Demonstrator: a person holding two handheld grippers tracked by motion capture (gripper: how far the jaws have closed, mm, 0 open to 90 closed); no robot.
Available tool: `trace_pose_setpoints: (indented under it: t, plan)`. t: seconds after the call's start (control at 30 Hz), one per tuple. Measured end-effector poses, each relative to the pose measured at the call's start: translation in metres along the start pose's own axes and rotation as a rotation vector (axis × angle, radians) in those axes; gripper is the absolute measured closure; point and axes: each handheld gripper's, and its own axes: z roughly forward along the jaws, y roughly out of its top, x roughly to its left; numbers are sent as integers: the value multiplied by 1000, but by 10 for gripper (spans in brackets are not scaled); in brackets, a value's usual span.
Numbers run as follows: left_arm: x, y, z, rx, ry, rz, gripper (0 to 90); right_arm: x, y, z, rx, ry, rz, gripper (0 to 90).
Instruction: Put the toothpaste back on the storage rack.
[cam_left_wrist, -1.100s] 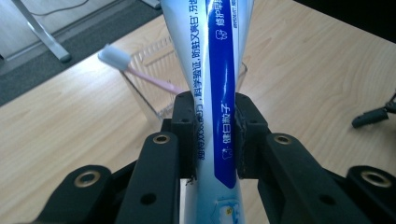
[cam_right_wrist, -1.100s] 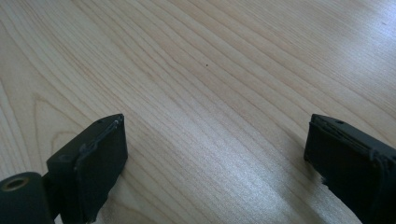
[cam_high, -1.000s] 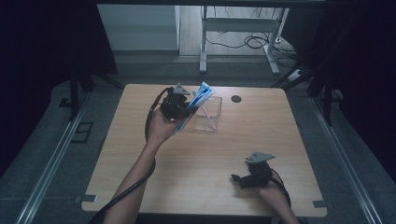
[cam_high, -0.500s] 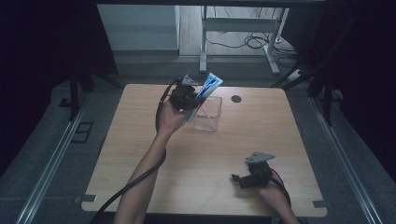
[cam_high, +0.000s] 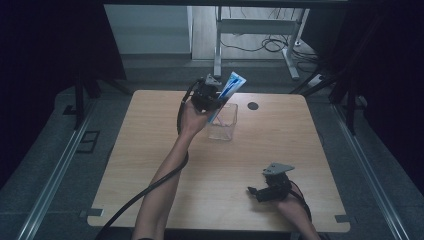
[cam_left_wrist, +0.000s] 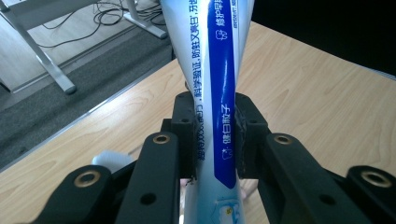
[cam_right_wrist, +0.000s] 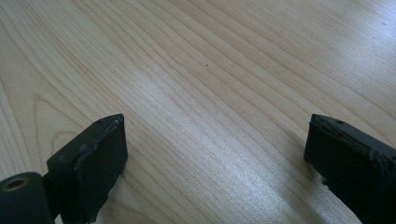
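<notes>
From the high view, your left gripper (cam_high: 212, 97) is raised over the far middle of the light wooden table (cam_high: 150, 150), its jaws clamped on one blue and white soft plastic toothpaste tube (cam_high: 229, 90) that slants up and to the right. The tube's lower end hangs at the open top of the single clear, square-sided plastic container (cam_high: 222, 123) standing on the table just beside your left hand (cam_high: 192, 119). One small dark round spot (cam_high: 253, 106) lies on the tabletop to the right of the container. Your right gripper (cam_high: 257, 192) rests low at the near right of the table, well apart from the tube. In the left gripper view, the toothpaste tube (cam_left_wrist: 219, 93) runs upright between the two black jaws, which squeeze its flattened middle from both sides; it is glossy white with a broad blue stripe and printed characters. In the right gripper view, the right gripper (cam_right_wrist: 215, 154) has its two jaws spread wide with bare wood grain (cam_right_wrist: 210, 70) between them.
</notes>
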Motion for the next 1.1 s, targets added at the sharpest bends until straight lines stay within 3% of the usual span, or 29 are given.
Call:
trace_pose_setpoints:
  t: [0.67,1.1]
  plan:
    - [7,11,34,-24,38,3,738,0,0,0,-2,1,0,62]
    - [8,-2,47,-43,52,-1,735,0,0,0,-2,1,1,63]
